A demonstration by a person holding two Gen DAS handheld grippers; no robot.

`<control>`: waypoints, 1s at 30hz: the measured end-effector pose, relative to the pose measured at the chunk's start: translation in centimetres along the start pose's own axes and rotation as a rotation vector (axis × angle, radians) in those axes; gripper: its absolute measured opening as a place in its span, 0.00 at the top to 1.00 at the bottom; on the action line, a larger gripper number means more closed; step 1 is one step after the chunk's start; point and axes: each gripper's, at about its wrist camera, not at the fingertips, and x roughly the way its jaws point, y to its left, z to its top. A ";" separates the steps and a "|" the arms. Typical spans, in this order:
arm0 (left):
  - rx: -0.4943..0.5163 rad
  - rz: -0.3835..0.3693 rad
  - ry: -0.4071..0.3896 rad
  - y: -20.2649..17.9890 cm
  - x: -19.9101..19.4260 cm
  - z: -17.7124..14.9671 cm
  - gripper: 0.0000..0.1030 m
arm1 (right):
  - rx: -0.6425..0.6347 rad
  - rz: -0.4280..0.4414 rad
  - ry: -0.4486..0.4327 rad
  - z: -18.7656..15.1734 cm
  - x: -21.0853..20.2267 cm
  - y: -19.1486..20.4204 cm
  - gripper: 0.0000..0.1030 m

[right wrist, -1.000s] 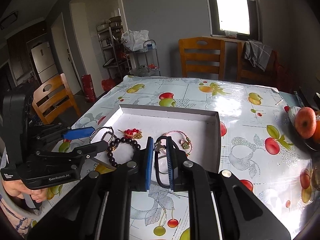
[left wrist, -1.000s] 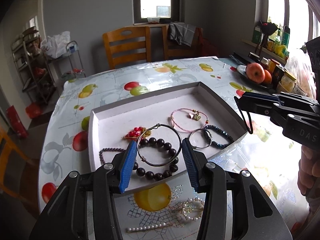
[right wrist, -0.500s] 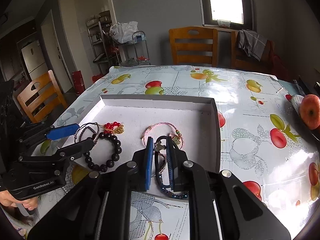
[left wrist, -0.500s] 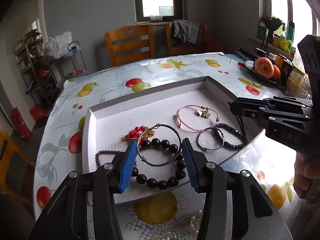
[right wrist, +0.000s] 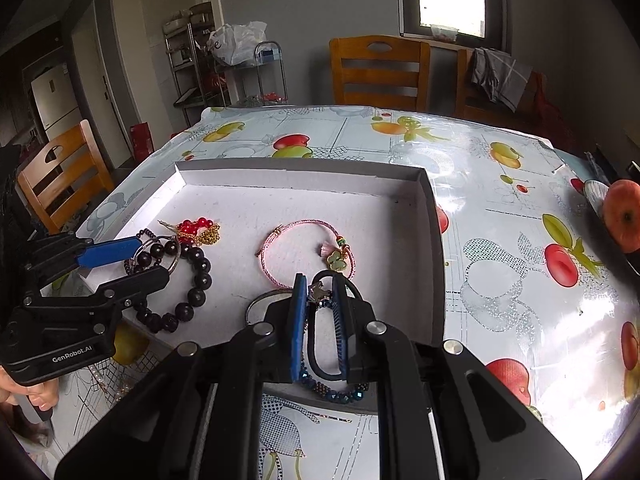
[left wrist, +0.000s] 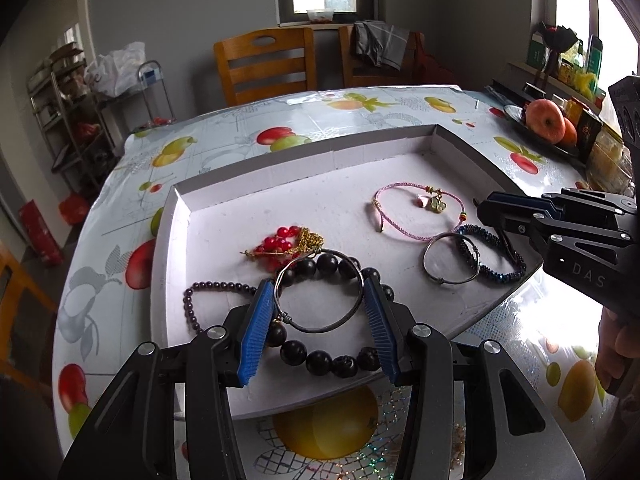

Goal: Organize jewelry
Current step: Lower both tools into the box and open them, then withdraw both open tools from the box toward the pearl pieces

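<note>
A shallow white tray (left wrist: 304, 160) lies on the fruit-print tablecloth. In it are a pink cord bracelet (left wrist: 416, 212), a red-bead and gold-chain piece (left wrist: 288, 242), a big dark bead bracelet (left wrist: 320, 360), a small purple bead string (left wrist: 192, 300), a silver bangle (left wrist: 450, 260) and a dark blue beaded bracelet (left wrist: 492, 258). My left gripper (left wrist: 318, 292) is low over the tray's near left part, shut on a thin metal bangle (left wrist: 320, 330) that spans its blue pads. My right gripper (right wrist: 319, 284) is over the near right part, shut on a black cord loop (right wrist: 326, 377) with a small charm.
A plate of apples (left wrist: 548, 120) and jars stand at the table's right edge. Wooden chairs (left wrist: 266, 64) line the far side. A pearl string (right wrist: 104, 376) lies on the cloth in front of the tray. A person's hand (left wrist: 616, 344) holds the right gripper.
Both grippers have sunk closer to the tray, which now looks larger in both views. Each keeps hold of its piece; the jewelry in the tray has not moved.
</note>
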 end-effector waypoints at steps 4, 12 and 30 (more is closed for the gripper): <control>0.006 0.000 0.006 -0.2 0.3 -0.1 0.53 | 0.003 -0.004 0.009 -0.2 0.4 -0.1 0.87; 0.022 0.004 0.001 -0.5 0.5 -0.4 0.44 | 0.009 0.005 0.030 -0.8 1.1 -0.5 0.86; -0.013 0.008 -0.072 0.3 -1.7 -0.6 0.23 | 0.029 0.031 -0.047 -1.1 -1.4 -0.5 0.49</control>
